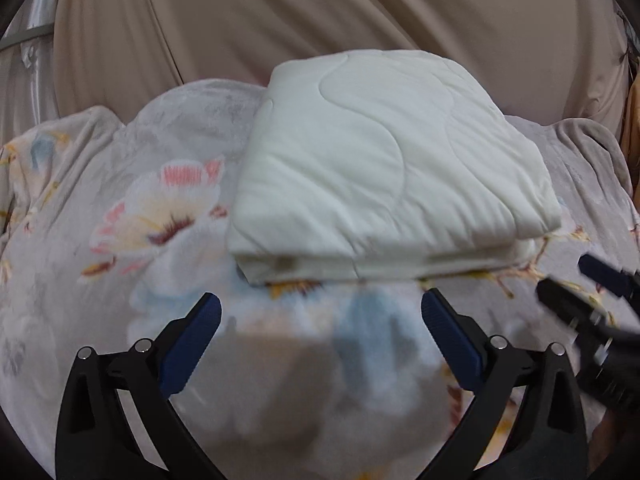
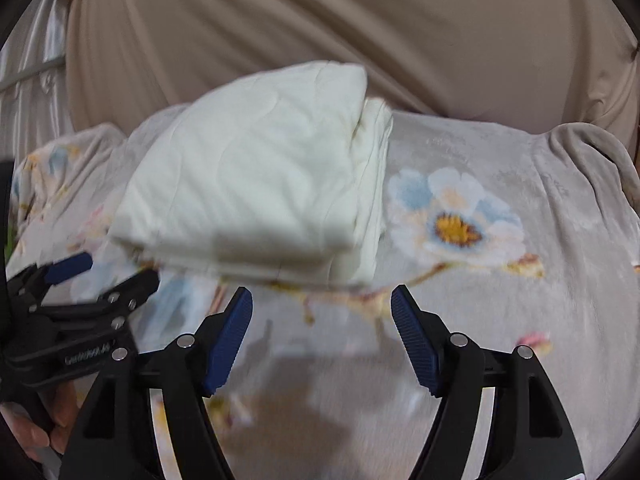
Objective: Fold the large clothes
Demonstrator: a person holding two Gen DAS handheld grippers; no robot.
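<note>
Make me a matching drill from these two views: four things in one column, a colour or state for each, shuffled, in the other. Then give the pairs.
Things:
1. quilt
2. blanket
3. left tool
4. backdrop cloth

Descriptions:
A. plain beige, hanging in folds
B. open, nothing between its pads
C. white, folded into a thick stack
D. grey with flower print, spread underneath

Pairs: 1-C, 2-D, 3-B, 4-A
</note>
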